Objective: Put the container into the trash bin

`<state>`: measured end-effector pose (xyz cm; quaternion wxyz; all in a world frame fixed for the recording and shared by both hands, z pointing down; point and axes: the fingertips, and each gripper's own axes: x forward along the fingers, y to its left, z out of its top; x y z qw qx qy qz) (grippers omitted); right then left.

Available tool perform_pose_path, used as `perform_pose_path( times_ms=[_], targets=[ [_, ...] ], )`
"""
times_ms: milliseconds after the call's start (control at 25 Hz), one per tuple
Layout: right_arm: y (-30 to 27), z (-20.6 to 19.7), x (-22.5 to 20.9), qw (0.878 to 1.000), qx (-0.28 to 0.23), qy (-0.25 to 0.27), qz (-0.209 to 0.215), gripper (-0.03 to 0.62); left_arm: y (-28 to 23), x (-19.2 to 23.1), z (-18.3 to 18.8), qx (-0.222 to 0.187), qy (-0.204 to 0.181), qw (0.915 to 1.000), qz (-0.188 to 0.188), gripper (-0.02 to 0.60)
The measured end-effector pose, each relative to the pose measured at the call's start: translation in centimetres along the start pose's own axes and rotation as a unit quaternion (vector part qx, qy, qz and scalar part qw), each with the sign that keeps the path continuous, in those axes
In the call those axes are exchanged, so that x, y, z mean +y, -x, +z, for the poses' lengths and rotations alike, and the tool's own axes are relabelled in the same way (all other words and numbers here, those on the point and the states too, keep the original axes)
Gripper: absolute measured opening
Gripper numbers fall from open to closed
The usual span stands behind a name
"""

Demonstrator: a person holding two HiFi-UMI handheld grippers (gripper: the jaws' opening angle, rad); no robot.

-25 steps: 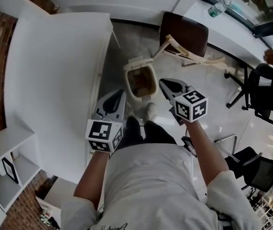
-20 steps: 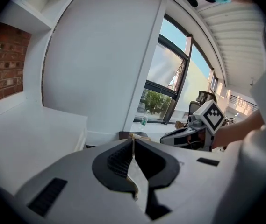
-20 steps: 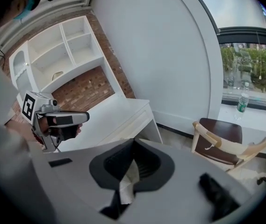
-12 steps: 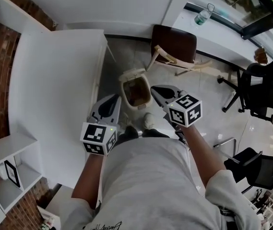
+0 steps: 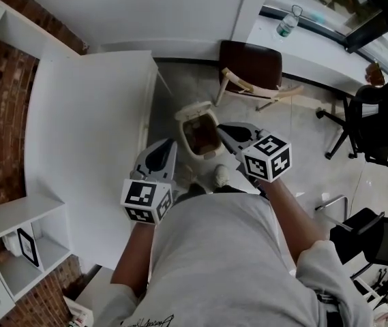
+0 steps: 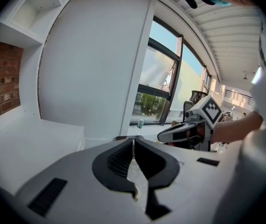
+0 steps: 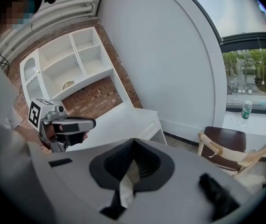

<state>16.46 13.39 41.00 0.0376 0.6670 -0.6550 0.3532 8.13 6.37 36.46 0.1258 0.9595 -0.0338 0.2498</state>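
Head view: two grippers are held out over the floor. The left gripper (image 5: 168,144) is seen left of centre, and the right gripper (image 5: 225,128) just right of centre. One open trash bin (image 5: 195,107) is set between their tips, slightly above them in the frame. Its inside looks brown, and whether the container lies there cannot be told. One white table (image 5: 91,128) fills the left, and one wooden chair (image 5: 251,63) is placed above the bin.

Left gripper view: the two jaws are pressed together with nothing between them. One bottle (image 6: 140,123) is seen at centre.

Right gripper view: the two jaws are closed on nothing. One shelf unit (image 7: 67,62) is seen at upper left.
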Motion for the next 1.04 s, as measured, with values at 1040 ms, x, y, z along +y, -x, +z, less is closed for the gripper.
perform_pose_path(
  times_ms=[1040],
  targets=[
    [1.2,-1.8,3.1,0.999,0.017,0.022,0.022,0.028,2.1,-1.1,-0.7,-0.014,0.004,0.9999,0.004,0.026]
  ],
)
